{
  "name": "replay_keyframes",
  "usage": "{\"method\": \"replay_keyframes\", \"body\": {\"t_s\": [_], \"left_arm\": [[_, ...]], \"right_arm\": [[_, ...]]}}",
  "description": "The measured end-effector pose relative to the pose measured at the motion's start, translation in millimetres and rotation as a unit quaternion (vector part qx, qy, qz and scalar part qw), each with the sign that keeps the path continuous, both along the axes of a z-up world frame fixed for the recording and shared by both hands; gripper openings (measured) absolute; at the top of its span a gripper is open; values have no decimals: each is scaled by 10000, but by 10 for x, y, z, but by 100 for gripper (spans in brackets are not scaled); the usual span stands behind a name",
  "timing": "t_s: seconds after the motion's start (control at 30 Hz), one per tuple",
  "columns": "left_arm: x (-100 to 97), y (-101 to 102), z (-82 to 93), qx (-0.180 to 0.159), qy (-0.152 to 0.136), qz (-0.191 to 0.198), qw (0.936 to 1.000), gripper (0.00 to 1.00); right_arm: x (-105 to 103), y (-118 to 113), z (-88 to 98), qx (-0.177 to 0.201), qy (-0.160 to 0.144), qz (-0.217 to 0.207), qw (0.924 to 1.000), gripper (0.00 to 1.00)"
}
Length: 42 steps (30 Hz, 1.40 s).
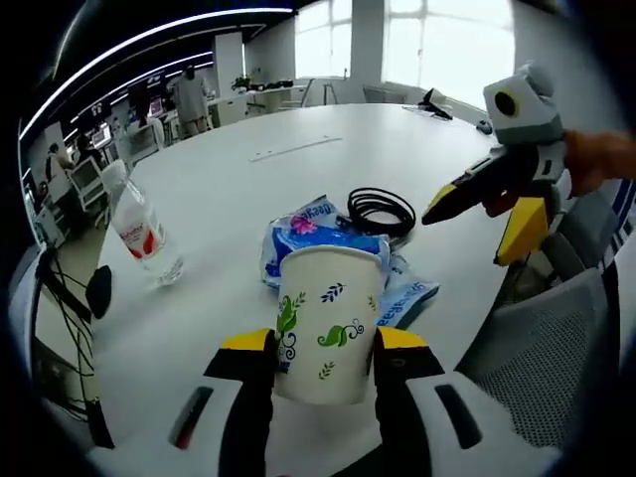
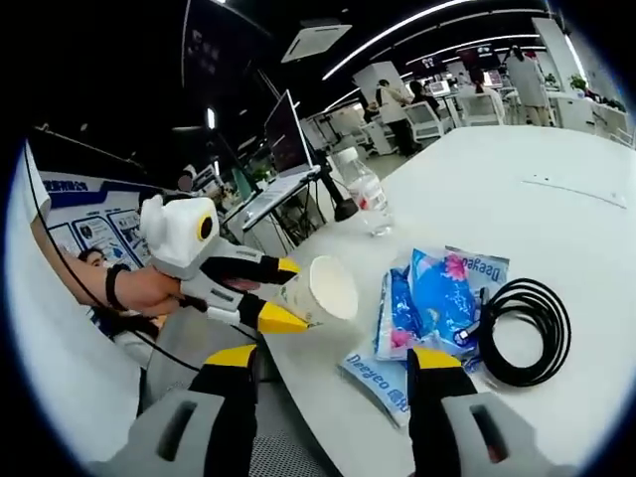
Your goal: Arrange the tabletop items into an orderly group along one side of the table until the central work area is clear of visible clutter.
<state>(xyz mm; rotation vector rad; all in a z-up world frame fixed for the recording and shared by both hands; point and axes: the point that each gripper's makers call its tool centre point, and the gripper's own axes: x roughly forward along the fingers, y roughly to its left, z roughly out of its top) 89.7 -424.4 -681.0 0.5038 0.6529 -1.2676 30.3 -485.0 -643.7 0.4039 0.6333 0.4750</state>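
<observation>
I had my left gripper (image 1: 326,348) clamped on the paper cup (image 1: 330,318), its jaws pressed against both sides at the lower centre of the left gripper view; in the right gripper view that cup (image 2: 320,290) sat at centre left, held out past the table's near edge; my right gripper (image 2: 333,363) stood wide with nothing between its jaws, hovering at the bottom of its frame just short of the tissue packs (image 2: 435,298); seen from the left gripper view it (image 1: 467,204) hung at the upper right, jaws apart

I judged the task barely begun; one item was in hand, and nothing yet looked lined up along a side; the tissue packs (image 1: 323,238) and the black cable coil (image 1: 381,210) lay touching each other near the middle of the white table (image 1: 278,149), with the water bottle (image 1: 139,224) lying well apart at the left; all three still needed moving into a row with the cup

My count: one paper cup, one water bottle (image 2: 362,189), one cable coil (image 2: 525,331), and blue tissue packs that I made out as two or three overlapping, though I could not tell exactly
</observation>
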Motion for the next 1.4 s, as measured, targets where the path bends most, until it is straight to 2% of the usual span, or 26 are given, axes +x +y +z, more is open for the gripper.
{"method": "replay_keyframes", "body": {"t_s": [0.17, 0.4, 0.57, 0.93, 1.07, 1.13, 1.4], "left_arm": [[-209, -72, 8, 107, -128, -530, 9985, 38], [-402, -214, 52, 63, -126, -912, 9957, 38], [-531, -306, 82, 44, -225, -1241, 9920, 39], [-767, -426, 159, -41, -389, -1793, 9830, 39], [-845, -464, 206, -59, -487, -2029, 9780, 39], [-873, -478, 228, -76, -532, -2137, 9754, 39], [-870, -496, 241, -55, -563, -2229, 9732, 39]], "right_arm": [[74, 32, 45, 199, -61, -109, 9997, 58], [105, 149, 84, 395, -102, -32, 9992, 52], [71, 229, 57, 459, -59, 65, 9989, 49], [10, 286, 91, 787, -96, -2, 9969, 25], [-1, 294, 132, 977, -118, -48, 9951, 13], [-7, 312, 160, 1091, -119, -34, 9940, 10], [-17, 334, 184, 1225, -75, -52, 9924, 5]]}}
